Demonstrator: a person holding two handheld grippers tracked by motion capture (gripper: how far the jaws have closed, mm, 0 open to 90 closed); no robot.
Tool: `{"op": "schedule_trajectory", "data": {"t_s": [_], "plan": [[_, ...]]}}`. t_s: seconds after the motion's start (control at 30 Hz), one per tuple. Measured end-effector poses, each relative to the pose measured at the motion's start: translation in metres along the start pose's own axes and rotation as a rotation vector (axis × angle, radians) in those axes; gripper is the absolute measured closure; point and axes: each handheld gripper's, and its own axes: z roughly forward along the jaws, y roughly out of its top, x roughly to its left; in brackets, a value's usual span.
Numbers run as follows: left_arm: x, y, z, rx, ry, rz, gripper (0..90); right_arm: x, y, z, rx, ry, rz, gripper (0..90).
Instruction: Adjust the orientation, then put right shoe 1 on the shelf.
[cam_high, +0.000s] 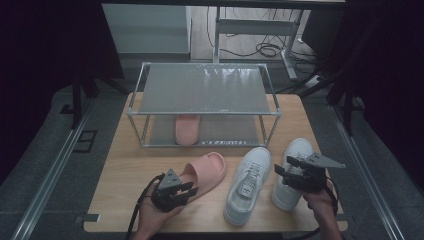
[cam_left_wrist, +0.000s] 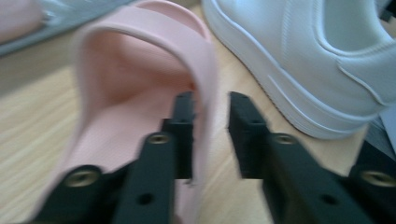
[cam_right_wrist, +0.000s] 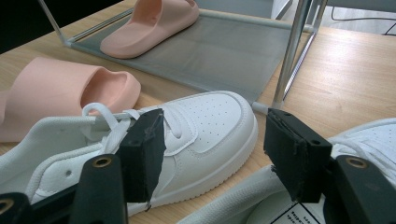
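Note:
A pink slipper (cam_high: 205, 171) lies on the wooden table (cam_high: 120, 175) in front of the shoe rack (cam_high: 205, 90). My left gripper (cam_high: 189, 189) is at its heel end. In the left gripper view the gripper (cam_left_wrist: 211, 105) stands open astride the slipper's (cam_left_wrist: 121, 93) side wall, one jaw inside and one outside, with a gap at the outer pad. Two white sneakers (cam_high: 248, 182) (cam_high: 295, 155) lie to the right. My right gripper (cam_high: 285, 168) hovers open over the right sneaker's heel, nothing between its jaws (cam_right_wrist: 212, 149).
A second pink slipper (cam_high: 187, 129) sits on the rack's lower shelf (cam_right_wrist: 224, 51); the upper shelf is bare. The rack's metal leg (cam_right_wrist: 289, 56) stands just beyond the sneakers. Bare table lies to the left of the slipper. Cables trail on the floor behind.

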Motion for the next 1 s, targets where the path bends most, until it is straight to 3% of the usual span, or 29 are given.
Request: {"op": "schedule_trajectory", "data": {"t_s": [0.1, 0.47, 0.73, 1.0], "plan": [[-0.001, -0.001, 0.005, 0.006, 0.004, -0.021, 60.8, 0.001, 0.0, 0.0, 0.002, 0.003, -0.003, 38.9], [0.003, 0.003, 0.02, 0.029, 0.008, -0.042, 61.3, 0.002, 0.001, 0.0, 0.0, 0.002, -0.004, 38.9], [0.004, 0.009, 0.034, 0.066, 0.02, -0.042, 70.2, 0.003, 0.001, 0.0, 0.004, 0.005, -0.011, 38.9], [0.001, 0.012, 0.037, 0.06, 0.043, -0.026, 78.0, 0.003, 0.001, 0.0, 0.0, 0.004, -0.009, 38.8]]}}
